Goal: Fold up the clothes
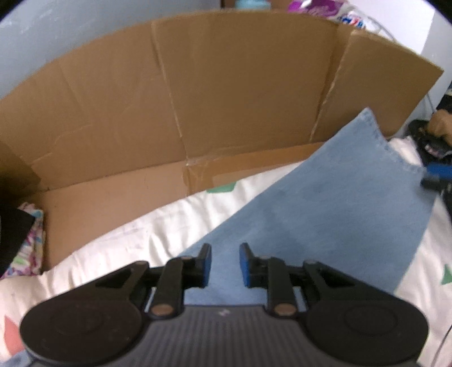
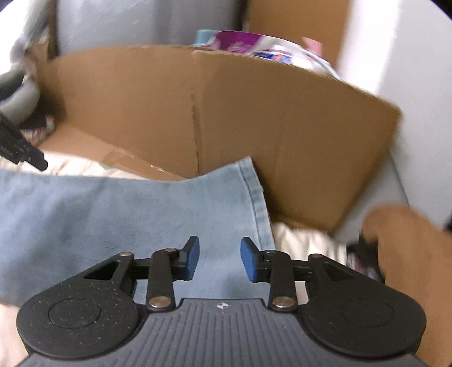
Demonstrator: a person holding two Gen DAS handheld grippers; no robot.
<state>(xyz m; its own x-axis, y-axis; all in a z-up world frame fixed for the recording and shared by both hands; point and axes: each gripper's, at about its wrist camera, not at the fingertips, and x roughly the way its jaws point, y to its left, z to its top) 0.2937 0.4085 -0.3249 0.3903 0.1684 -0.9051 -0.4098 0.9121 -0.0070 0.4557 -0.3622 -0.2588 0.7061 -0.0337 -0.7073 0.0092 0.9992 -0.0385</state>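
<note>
A light blue denim garment (image 1: 325,203) lies flat on a white patterned sheet (image 1: 141,234), its stitched hem towards the cardboard box. My left gripper (image 1: 225,264) hovers over the garment's near corner, open, with nothing between its blue pads. In the right wrist view the same denim (image 2: 99,214) spreads to the left, its seamed edge running down the middle. My right gripper (image 2: 219,261) is open above that edge and holds nothing. The right gripper also shows as a blurred blue and black shape (image 1: 435,172) at the garment's far right side.
A large open cardboard box (image 1: 226,98) stands behind the garment, one flap lying on the sheet. A colourful cloth (image 1: 28,248) lies at the left. A purple and white package (image 1: 319,8) sits behind the box. A hand (image 2: 409,240) is at the right.
</note>
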